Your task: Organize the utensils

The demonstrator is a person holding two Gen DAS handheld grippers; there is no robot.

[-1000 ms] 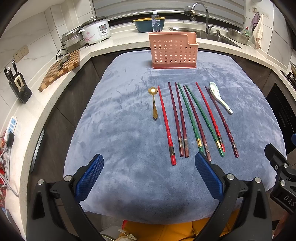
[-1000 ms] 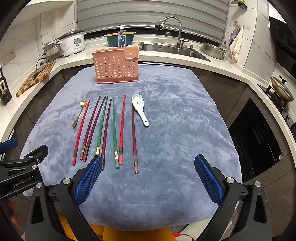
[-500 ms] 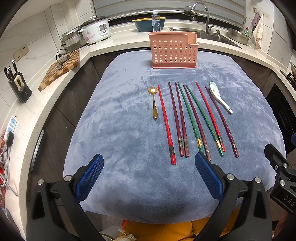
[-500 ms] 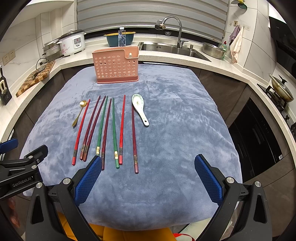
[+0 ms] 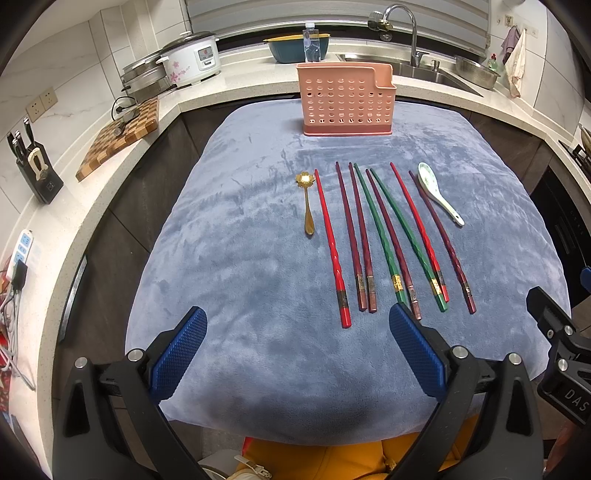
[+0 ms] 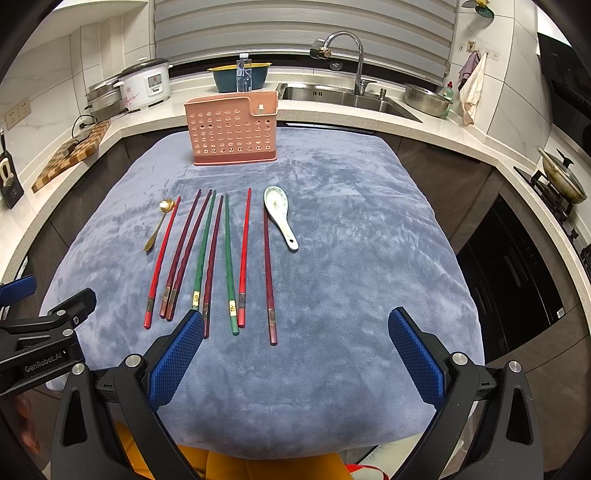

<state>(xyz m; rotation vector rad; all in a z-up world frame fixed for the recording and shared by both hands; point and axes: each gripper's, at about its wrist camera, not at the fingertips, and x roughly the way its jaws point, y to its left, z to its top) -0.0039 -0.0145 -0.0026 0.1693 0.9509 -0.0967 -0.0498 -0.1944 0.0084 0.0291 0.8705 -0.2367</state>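
Both hand-held grippers, left (image 5: 297, 354) and right (image 6: 295, 354), gape wide, empty. Ahead: 8 chopsticks (image 6: 228, 258) (2 spoons flanking), rack (image 6: 232, 127) beyond; bare cloth (image 6: 369, 240) rightward.

White tiled walls (image 6: 48, 96), closed blinds (image 6: 295, 33), dark cabinets (image 6: 517, 258)

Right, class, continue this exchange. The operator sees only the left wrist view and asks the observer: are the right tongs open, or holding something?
Observer: The right wrist view shows the right tongs open, with nothing between the pads.
Operator: What is the thing cut off at my right edge?
Observer: A lidded pan sitting on the stove.
Operator: Any marking on my left tongs?
Observer: The body, at that view's left edge, reads GenRobot.AI.
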